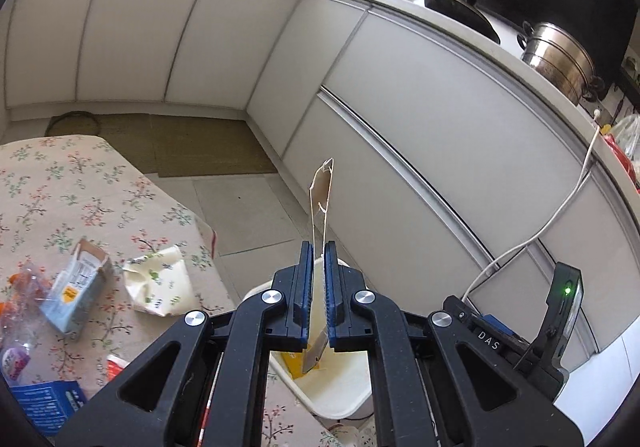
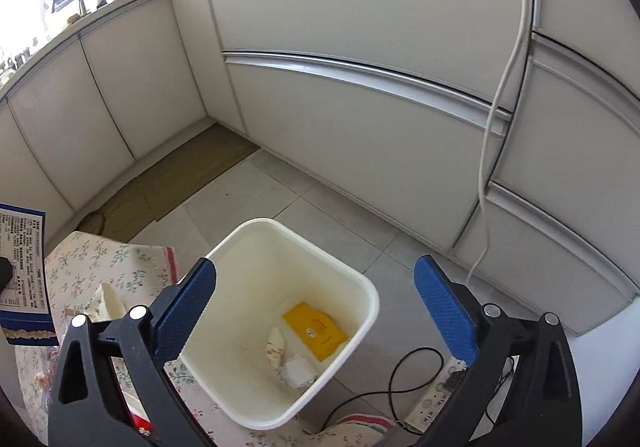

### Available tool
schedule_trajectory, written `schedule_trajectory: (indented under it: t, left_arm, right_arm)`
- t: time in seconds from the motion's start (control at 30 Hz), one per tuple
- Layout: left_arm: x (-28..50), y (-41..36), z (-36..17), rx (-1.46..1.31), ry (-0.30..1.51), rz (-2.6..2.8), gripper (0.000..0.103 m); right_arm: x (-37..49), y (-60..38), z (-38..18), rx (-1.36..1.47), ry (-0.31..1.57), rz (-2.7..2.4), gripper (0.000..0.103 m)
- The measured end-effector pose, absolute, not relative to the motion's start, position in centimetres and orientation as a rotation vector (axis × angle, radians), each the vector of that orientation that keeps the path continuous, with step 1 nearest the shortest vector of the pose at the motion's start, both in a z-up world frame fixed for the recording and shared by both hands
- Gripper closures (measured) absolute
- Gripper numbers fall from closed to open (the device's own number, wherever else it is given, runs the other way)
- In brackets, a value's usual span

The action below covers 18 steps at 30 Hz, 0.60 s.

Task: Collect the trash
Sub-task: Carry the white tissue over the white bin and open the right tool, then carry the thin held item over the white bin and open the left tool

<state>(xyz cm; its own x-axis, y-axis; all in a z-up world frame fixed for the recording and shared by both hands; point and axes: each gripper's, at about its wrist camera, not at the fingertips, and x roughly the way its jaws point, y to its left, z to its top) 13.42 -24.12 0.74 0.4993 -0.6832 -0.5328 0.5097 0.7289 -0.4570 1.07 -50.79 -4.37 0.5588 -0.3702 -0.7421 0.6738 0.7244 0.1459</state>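
Left gripper: the left gripper [image 1: 319, 279] was clenched on a torn cardboard scrap [image 1: 321, 203], held edge-on above the white trash bin [image 2: 362, 289].
Right gripper: the right gripper [image 2: 316, 311] hung released and empty over the bin's mouth.
Bin: it stood on the floor against the surface's [image 1: 52, 183] right edge.
Done: a yellow packet [image 2: 316, 329], a crumpled floral wrapper [image 2: 275, 349] and a white paper wad [image 2: 298, 371] lay at the bin's bottom.
Left: a small carton [image 1: 78, 285] and a crumpled cream wrapper [image 1: 160, 283] lay near the right edge; a blue box [image 1: 44, 405] and a plastic bag [image 1: 22, 287] lay towards the near left corner.
Judgement: roughly midway; the scrap was not yet dropped.
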Motion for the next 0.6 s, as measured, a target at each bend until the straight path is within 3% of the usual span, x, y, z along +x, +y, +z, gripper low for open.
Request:
schedule_trajectory:
  t: [0.27, 0.37, 0.43, 0.5, 0.6]
  left_arm:
    - [13.7, -29.5, -2.7, -0.192, 0.843, -0.815, 0.095]
    - [13.6, -30.9, -4.0, -0.136, 0.871, -0.847, 0.088]
    - [13.1, -31.6, -4.3, -0.064, 0.879, -0.829, 0.081]
    - [12.6, -31.6, -4.2, -0.034, 0.873, -0.820, 0.058]
    - [12.1, -30.8, -3.4, 0.003, 0.842, -0.782, 0.046]
  right_arm:
    - [-0.7, -52.2, -4.2, 0.389, 0.749, -0.716, 0.007]
    - [-0.9, -52.5, -4.3, 0.364, 0.754, -0.738, 0.007]
    - [-0.9, -52.7, -4.4, 0.368, 0.762, -0.734, 0.007]
    - [-0.8, -52.7, -4.5, 0.382, 0.767, -0.715, 0.007]
    - [-0.4, -51.9, -4.1, 0.368, 0.757, -0.703, 0.007]
